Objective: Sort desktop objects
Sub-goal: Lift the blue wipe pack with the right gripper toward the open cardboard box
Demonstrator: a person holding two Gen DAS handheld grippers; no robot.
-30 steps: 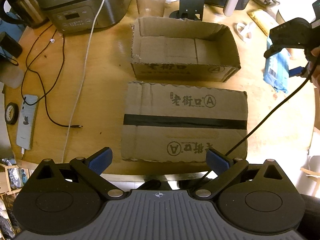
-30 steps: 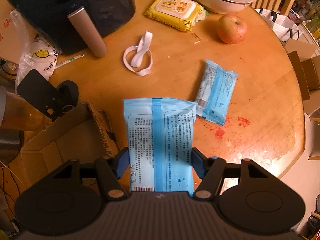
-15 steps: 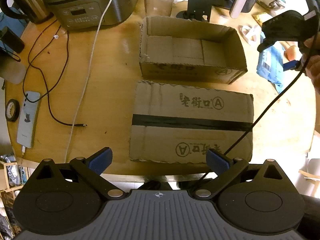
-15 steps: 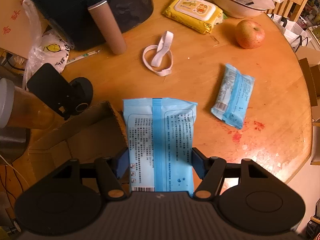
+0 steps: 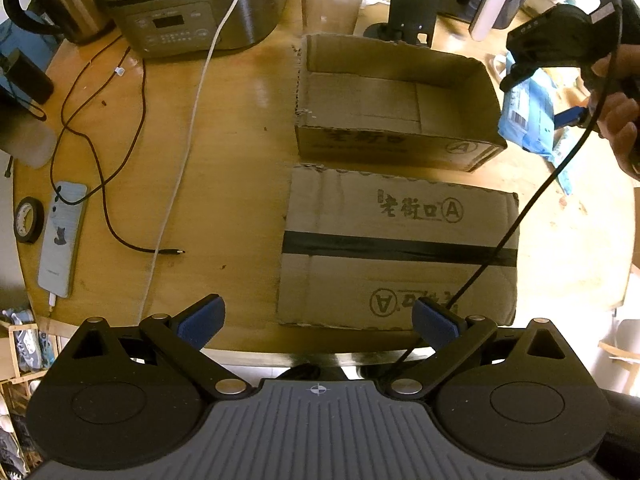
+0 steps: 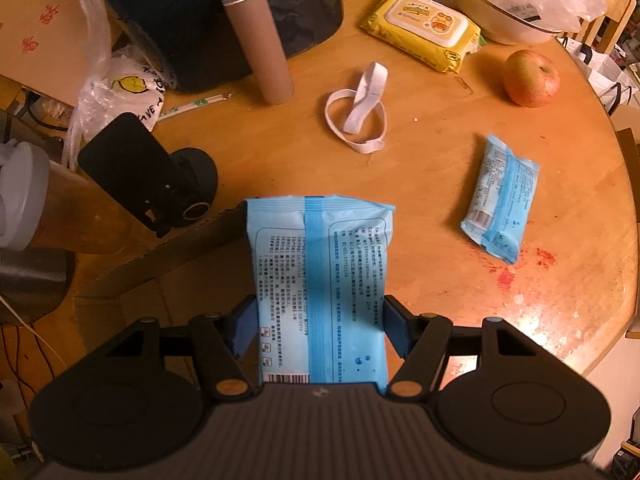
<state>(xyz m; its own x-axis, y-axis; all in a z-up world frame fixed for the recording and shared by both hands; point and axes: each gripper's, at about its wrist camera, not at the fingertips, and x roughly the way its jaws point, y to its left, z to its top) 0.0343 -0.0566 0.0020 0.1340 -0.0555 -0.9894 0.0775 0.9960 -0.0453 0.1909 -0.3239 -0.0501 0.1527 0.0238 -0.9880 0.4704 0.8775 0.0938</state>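
**Operator:** Since a second ago my right claw (image 6: 319, 326) has slid sideways with the blue wet-wipe pack (image 6: 320, 284); the open cardboard box (image 5: 394, 100) now shows further under its left side, and from the left camera the pack has come in close to the box's right wall. My left claw (image 5: 318, 318) has hardly shifted.

**Second:** What grip do you have?

**Operator:** The right claw is pinching the pack, one blue pad against each long edge. The pack points away from the camera, printed side up. Its near end with the barcode is cut off by the claw body. The left claw is spread wide with nothing between its pads, hanging above the near edge of the worktop (image 5: 240, 152).

**Second:** Is the pack over the box yet?

**Operator:** I cannot tell. In the right view the pack covers the box's corner. From the left view it hangs at the box's right wall, partly hidden by the claw body and the person's hand (image 5: 616, 128).

**Second:** What else is out there?

**Operator:** A smaller blue packet (image 6: 502, 202) lies on the worktop to the right, well apart from the box. Beyond it I see a white elastic band (image 6: 358, 110), a yellow wipes pack (image 6: 422, 30) and an apple (image 6: 530, 78). A flattened carton (image 5: 400, 252) lies just before the box. The print on the packs is too small to read.
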